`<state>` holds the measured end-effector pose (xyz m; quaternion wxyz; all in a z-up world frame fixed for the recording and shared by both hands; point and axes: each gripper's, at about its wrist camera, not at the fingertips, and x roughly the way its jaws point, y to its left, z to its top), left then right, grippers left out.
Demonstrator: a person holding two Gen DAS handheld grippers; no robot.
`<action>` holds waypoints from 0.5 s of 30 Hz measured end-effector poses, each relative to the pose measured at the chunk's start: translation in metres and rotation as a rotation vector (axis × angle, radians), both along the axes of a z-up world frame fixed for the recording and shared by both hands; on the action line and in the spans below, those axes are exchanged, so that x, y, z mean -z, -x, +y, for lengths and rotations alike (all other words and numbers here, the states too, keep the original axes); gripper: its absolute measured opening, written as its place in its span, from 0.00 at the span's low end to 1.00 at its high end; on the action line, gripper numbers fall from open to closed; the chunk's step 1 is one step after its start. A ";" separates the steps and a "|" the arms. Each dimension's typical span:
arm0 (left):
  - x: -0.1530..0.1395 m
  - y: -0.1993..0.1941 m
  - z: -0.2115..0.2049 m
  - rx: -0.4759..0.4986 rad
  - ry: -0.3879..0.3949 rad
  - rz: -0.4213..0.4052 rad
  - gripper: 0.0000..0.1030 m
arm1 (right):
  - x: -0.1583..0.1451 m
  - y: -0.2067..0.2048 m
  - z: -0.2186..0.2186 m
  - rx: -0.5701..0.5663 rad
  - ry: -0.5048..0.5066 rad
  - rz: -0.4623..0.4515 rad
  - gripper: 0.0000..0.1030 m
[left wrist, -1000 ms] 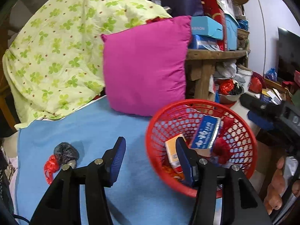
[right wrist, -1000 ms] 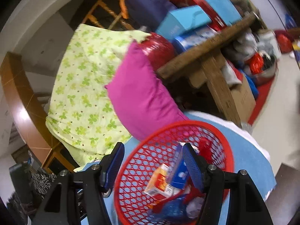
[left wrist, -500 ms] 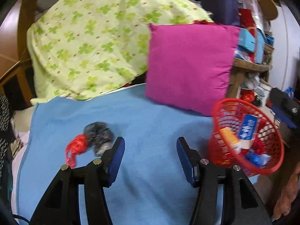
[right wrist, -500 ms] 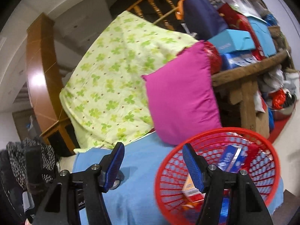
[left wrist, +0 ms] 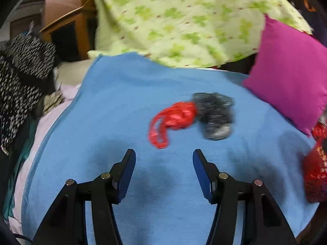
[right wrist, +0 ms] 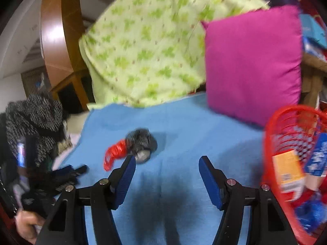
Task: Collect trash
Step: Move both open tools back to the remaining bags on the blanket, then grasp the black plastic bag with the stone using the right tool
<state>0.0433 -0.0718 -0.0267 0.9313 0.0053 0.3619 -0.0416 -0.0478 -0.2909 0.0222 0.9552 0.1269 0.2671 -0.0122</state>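
A red plastic bag [left wrist: 173,118] and a crumpled grey bag [left wrist: 214,114] lie touching each other on the blue blanket [left wrist: 122,106]. My left gripper [left wrist: 164,155] is open and empty, with the red bag just beyond its fingertips. In the right wrist view the same red bag [right wrist: 114,155] and grey bag [right wrist: 141,143] lie ahead, left of my right gripper [right wrist: 167,161], which is open with nothing between its fingers. The red mesh basket [right wrist: 271,143], holding boxes and wrappers, stands at the right; only its edge [left wrist: 315,173] shows in the left wrist view.
A magenta pillow [right wrist: 253,61] and a green clover-print quilt [right wrist: 147,47] rise behind the blanket. Speckled dark clothing [left wrist: 18,77] is piled at the left edge. A hand [right wrist: 26,226] shows at the lower left. A cluttered wooden table [right wrist: 312,69] stands behind the basket.
Both views have swung left, away from the basket. The basket slid to the right edge, and the red and grey bags now lie centred just ahead of the left gripper. Both grippers stayed open.
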 end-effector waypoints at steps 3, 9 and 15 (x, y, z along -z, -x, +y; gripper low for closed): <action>0.009 -0.009 0.017 -0.036 0.016 0.029 0.57 | 0.020 -0.035 0.000 -0.033 -0.092 0.087 0.67; 0.019 -0.033 0.030 -0.047 0.044 0.070 0.57 | 0.055 -0.097 0.008 -0.066 -0.163 0.181 0.65; 0.030 -0.055 0.033 -0.053 0.033 0.087 0.57 | 0.071 -0.152 0.025 -0.108 -0.220 0.213 0.61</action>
